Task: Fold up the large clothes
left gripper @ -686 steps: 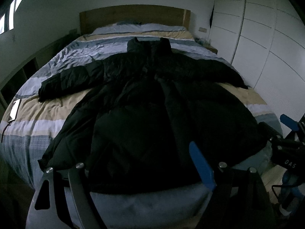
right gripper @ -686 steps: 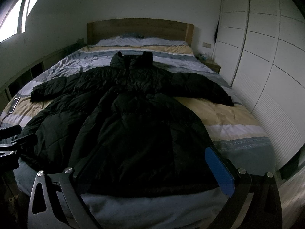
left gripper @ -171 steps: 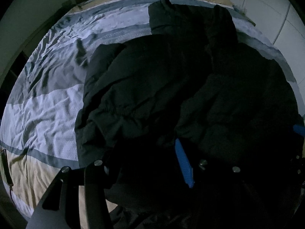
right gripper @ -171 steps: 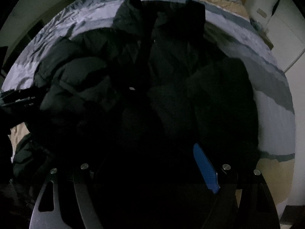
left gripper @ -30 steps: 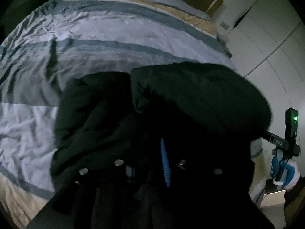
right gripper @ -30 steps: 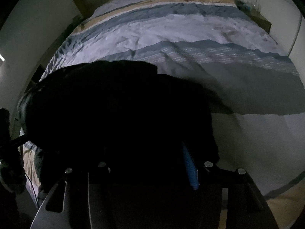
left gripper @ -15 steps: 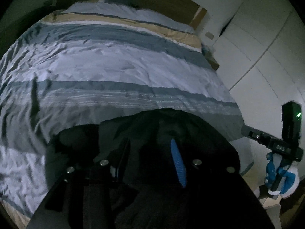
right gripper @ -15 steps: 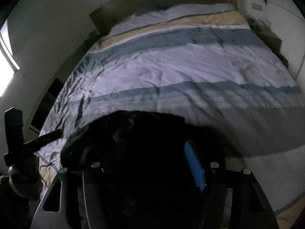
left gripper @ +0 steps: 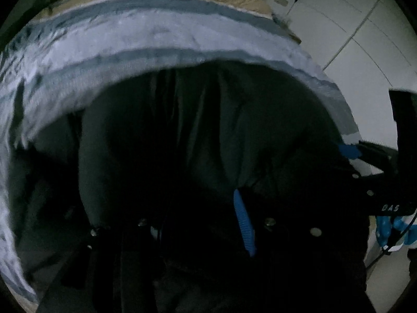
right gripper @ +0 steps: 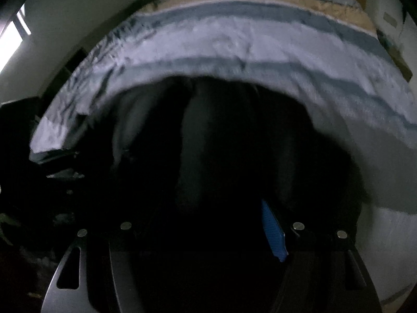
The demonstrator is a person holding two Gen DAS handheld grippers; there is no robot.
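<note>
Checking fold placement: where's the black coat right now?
In both wrist views the black coat lies bundled on the near end of the striped bed, filling the lower centre of each view, with the wardrobe to its right.

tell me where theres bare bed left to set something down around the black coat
Bare room: the striped duvet beyond the black coat, up toward the headboard, and a strip to the coat's right. Crowded: the near end, where the coat fills the bed in front of both grippers. The right gripper is opening over it, and the left gripper is low over the dark folds.
</note>
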